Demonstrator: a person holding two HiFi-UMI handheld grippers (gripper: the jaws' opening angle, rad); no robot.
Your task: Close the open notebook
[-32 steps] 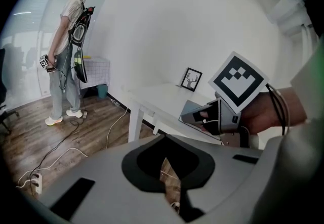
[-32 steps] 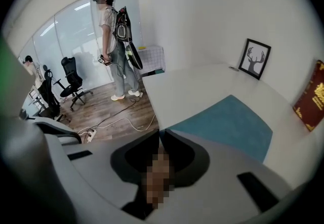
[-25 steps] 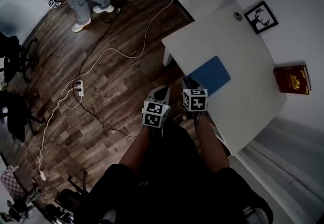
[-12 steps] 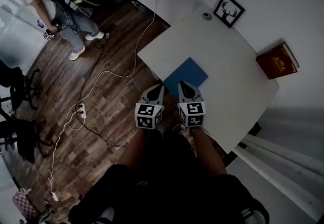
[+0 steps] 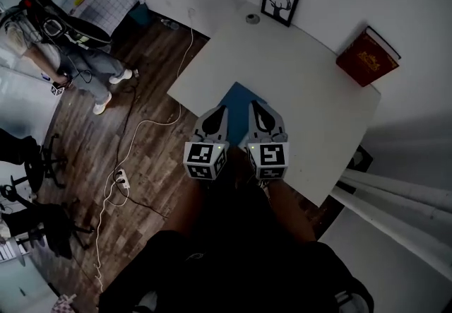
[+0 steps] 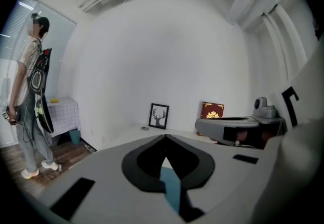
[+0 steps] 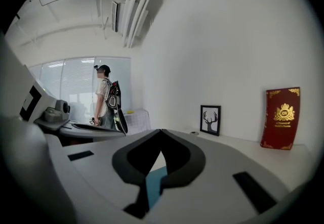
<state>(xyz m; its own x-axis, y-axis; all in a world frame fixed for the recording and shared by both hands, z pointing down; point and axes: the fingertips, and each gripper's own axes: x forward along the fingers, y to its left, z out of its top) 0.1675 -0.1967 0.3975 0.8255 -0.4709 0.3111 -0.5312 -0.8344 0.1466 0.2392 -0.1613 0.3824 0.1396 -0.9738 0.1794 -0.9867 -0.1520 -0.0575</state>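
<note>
A blue notebook (image 5: 237, 101) lies flat with its cover shut at the near edge of the white table (image 5: 304, 85). Both grippers hover above it, side by side and pointing nearly level toward the wall. My left gripper (image 5: 217, 112) is shut, its tips meeting (image 6: 164, 137) with nothing between them. My right gripper (image 5: 257, 107) has just closed; its tips also meet (image 7: 161, 131) and hold nothing. A strip of the blue notebook (image 6: 171, 190) (image 7: 153, 186) shows below each pair of jaws. Much of the notebook is hidden under the grippers in the head view.
A red book (image 5: 367, 57) leans on the wall at the table's far right. A framed deer picture (image 5: 280, 2) and a small round object (image 5: 252, 19) stand at the back. A person (image 5: 78, 57) stands on the wooden floor to the left, with cables (image 5: 141, 128).
Both grippers have risen and moved forward from beside the table's edge to above the blue notebook. The head view has swung, so the table now sits higher and more central.
</note>
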